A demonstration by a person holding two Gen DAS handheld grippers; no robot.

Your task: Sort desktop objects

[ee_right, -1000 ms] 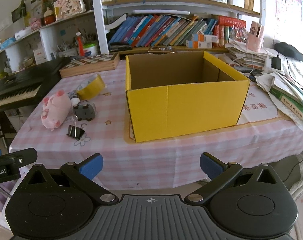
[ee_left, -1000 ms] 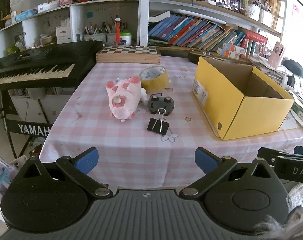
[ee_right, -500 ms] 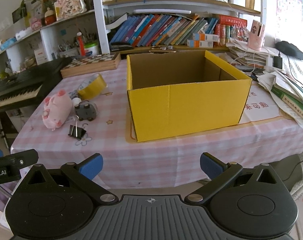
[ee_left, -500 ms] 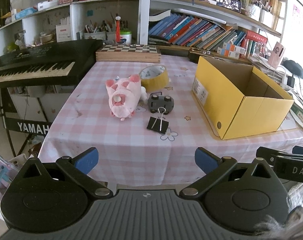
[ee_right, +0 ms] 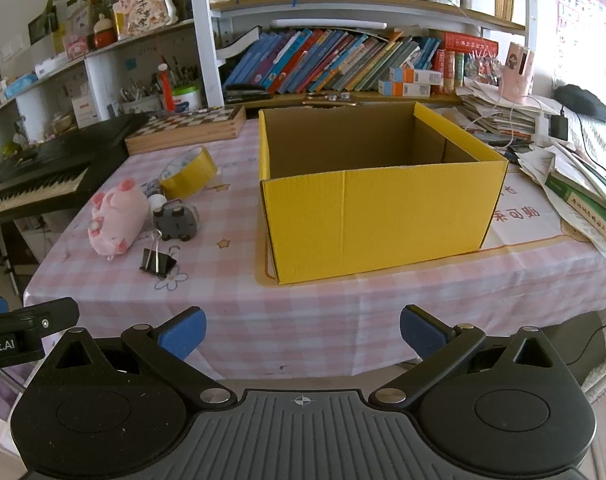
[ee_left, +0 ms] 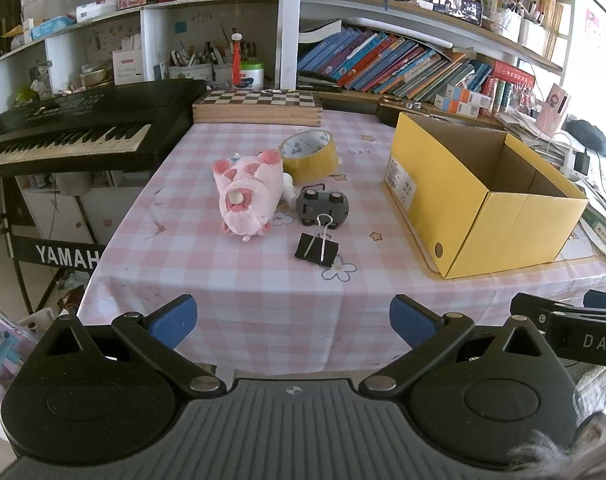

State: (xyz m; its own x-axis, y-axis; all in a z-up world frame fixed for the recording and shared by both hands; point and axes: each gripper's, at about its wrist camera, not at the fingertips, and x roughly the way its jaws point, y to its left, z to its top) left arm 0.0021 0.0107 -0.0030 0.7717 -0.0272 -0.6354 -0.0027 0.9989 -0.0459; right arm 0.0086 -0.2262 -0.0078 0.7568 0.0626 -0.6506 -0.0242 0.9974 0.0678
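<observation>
A pink plush pig (ee_left: pixel 249 192) (ee_right: pixel 117 218), a grey toy car (ee_left: pixel 322 208) (ee_right: pixel 175 220) on its back, a black binder clip (ee_left: pixel 317 247) (ee_right: pixel 157 261) and a yellow tape roll (ee_left: pixel 309 155) (ee_right: pixel 187 172) lie on the pink checked tablecloth (ee_left: pixel 239 284). An open, empty yellow cardboard box (ee_left: pixel 479 200) (ee_right: pixel 375 196) stands to their right. My left gripper (ee_left: pixel 291 318) is open and empty, before the table's front edge. My right gripper (ee_right: pixel 301 330) is open and empty, before the box.
A black Yamaha keyboard (ee_left: pixel 75 128) stands left of the table. A wooden chessboard box (ee_left: pixel 259 106) lies at the back. Bookshelves (ee_right: pixel 343 60) fill the wall. Papers and books (ee_right: pixel 575 188) are piled at the right.
Both grippers have drawn back a little from the table and tilted slightly; the objects have not moved.
</observation>
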